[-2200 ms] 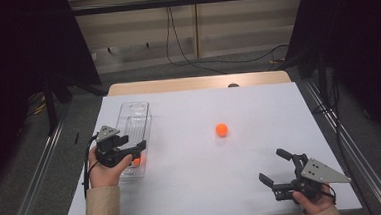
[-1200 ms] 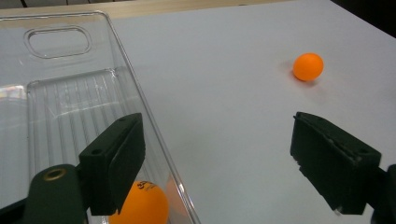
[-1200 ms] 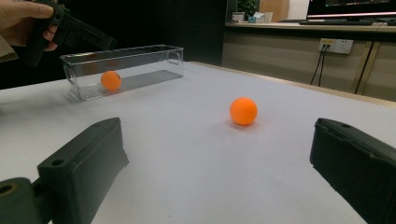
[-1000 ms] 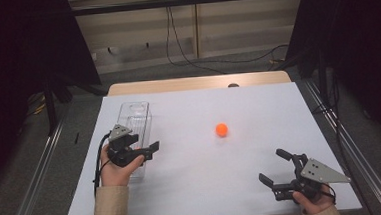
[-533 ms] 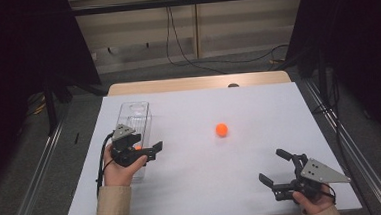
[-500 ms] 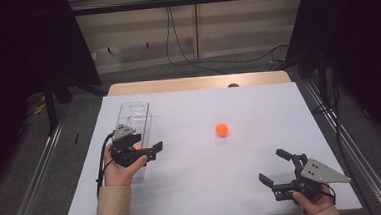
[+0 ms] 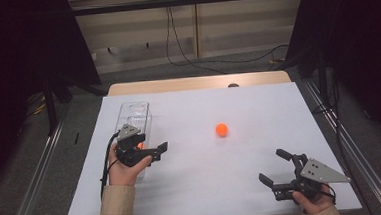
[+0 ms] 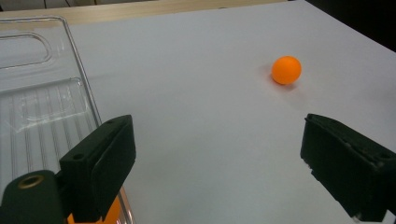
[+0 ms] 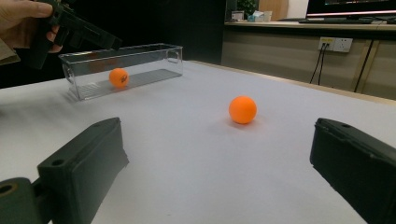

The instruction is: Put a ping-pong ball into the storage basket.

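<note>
An orange ball (image 7: 222, 129) sits loose mid-table. The left gripper (image 7: 153, 151), jaws wide and empty, hovers beside a clear bin (image 7: 134, 113) containing another ball (image 9: 119, 77). The right gripper (image 7: 277, 168) rests wide open near the table's front edge.

**Orange on white, black at the edges**

Two balls glow bright orange: one ball on the table (image 7: 222, 129), plain all over, and one ball in the bin (image 9: 119, 77) carrying a small dark mark. The bin (image 9: 140, 60) is clear plastic with a ribbed floor. The table (image 7: 208, 186) is white, with a pale wood strip along its far edge. Both the left gripper (image 7: 151, 151) and the right gripper (image 7: 277, 167) are matt black; the right one's plate is grey. The sleeve (image 7: 115, 209) is beige.
</note>
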Tool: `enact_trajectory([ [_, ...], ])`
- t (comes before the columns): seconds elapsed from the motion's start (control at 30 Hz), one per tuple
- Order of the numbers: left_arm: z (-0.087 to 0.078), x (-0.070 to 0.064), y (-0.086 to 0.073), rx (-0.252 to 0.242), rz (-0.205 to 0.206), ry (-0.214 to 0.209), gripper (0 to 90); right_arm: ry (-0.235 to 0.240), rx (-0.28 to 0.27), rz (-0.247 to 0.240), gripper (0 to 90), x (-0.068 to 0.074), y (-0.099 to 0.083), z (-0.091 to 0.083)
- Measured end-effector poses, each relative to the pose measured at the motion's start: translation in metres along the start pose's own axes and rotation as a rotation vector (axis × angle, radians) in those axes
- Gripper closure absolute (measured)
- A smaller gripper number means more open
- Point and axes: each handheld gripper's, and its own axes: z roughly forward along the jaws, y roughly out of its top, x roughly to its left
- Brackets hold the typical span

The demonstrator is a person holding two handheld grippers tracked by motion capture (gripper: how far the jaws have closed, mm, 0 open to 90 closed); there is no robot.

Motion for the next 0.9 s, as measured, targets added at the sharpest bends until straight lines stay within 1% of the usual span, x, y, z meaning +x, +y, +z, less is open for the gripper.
enact_trajectory([
  [0.1,0.001,-0.002,0.000,-0.003,-0.003,-0.002,10.3,-0.001,-0.001,-0.001,2.4,0.000,0.000,0.000],
  [0.17,0.002,-0.002,0.000,0.001,0.005,-0.004,10.2,-0.001,0.000,-0.002,2.4,0.000,0.000,0.000],
  [0.37,0.007,-0.007,0.000,0.005,0.010,-0.014,9.8,-0.001,-0.001,-0.002,2.4,-0.001,0.000,0.000],
  [0.4,0.008,-0.007,0.000,0.011,0.018,-0.014,9.7,-0.002,0.000,-0.002,2.4,-0.001,0.000,0.000],
  [0.43,0.009,-0.009,-0.001,0.006,0.017,-0.018,9.6,-0.002,-0.001,-0.002,2.4,-0.001,0.000,0.000],
  [0.57,0.013,-0.012,-0.001,0.015,0.023,-0.026,9.3,-0.004,-0.001,-0.001,2.4,-0.001,0.000,-0.001],
  [0.77,0.017,-0.016,0.000,0.010,0.027,-0.033,9.1,-0.006,-0.002,-0.001,2.3,-0.001,0.000,-0.001],
  [0.8,0.018,-0.017,0.000,0.003,0.018,-0.034,9.0,-0.006,-0.003,-0.001,2.3,-0.001,0.000,-0.001],
  [0.9,0.021,-0.018,0.000,0.004,0.030,-0.037,8.8,-0.006,-0.002,-0.002,2.4,-0.001,0.000,-0.001],
])
